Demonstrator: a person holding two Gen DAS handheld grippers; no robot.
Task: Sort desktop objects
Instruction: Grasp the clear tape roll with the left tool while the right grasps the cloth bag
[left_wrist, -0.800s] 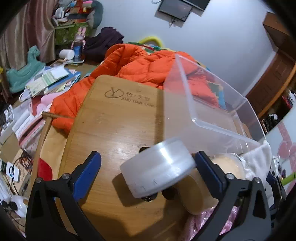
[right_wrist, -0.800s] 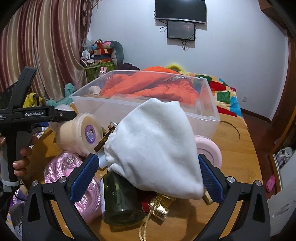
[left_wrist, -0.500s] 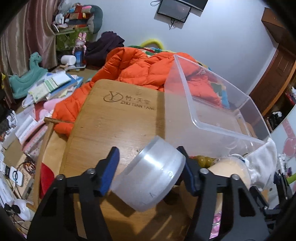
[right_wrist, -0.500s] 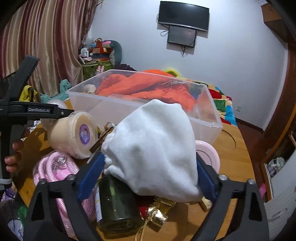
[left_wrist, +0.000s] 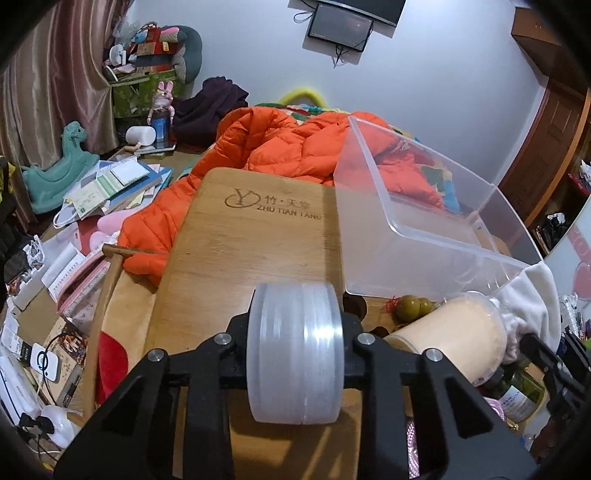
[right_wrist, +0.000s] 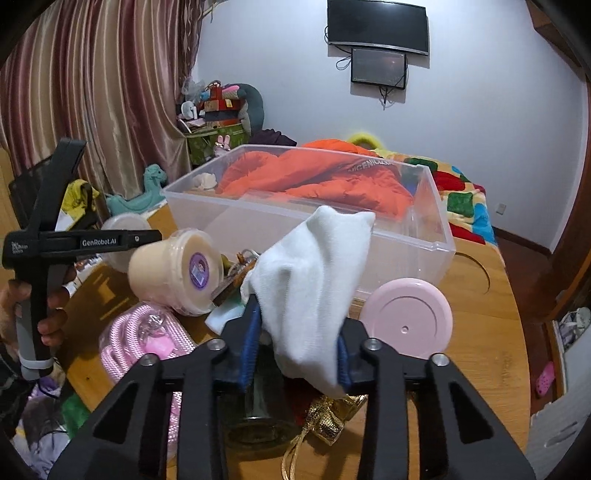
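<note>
Left gripper (left_wrist: 295, 354): matte black frame showing at 6 o'clock of left wrist view, two angular arms spreading from bottom, four silver round screws (left_wrist: 221, 338) sitting across them. In right wrist view, same tool appearing at 9 o'clock as black T-shaped body, white "GenRobot.AI" lettering running along bar, grey handle (right_wrist: 27, 345) with pale band near base.

Right gripper (right_wrist: 295, 350): identical black frame at 6 o'clock, four silver screws, blue pads (right_wrist: 248, 345) lining inner finger faces.
</note>
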